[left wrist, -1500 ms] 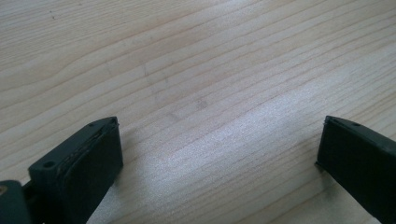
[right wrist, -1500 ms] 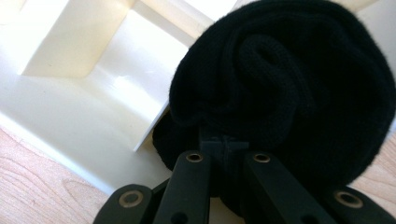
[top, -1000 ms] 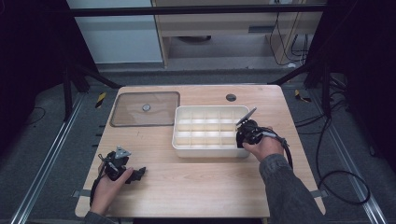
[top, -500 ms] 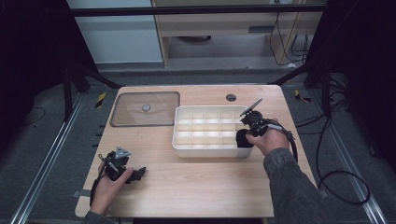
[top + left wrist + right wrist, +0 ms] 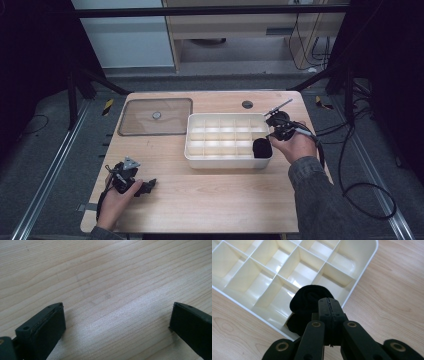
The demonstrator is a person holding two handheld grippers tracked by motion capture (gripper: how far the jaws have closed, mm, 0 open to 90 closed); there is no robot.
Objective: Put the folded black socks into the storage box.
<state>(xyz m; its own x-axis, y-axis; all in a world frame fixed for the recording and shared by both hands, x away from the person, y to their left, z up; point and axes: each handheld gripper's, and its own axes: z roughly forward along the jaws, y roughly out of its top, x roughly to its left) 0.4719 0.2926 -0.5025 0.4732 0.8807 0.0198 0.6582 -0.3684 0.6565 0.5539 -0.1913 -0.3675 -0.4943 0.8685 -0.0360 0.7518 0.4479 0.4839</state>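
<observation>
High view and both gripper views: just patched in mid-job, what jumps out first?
A white divided tray sits mid-table with a rolled black cloth in its near right corner compartment. The right gripper, jaws shut, is right beside that cloth; whether it pinches any fabric is unclear. A clear lid lies flat left of the tray, and the left gripper rests open on bare wood at the near left.

One divided tray [image 5: 227,159], one black roll [image 5: 262,148], one clear lid [image 5: 172,118], two hand-held grippers

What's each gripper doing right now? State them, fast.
Left gripper: open, nothing between the jaws, over bare table.
Right gripper: jaws shut together, holding nothing, just above the black rolled sock in the divided tray.
</observation>
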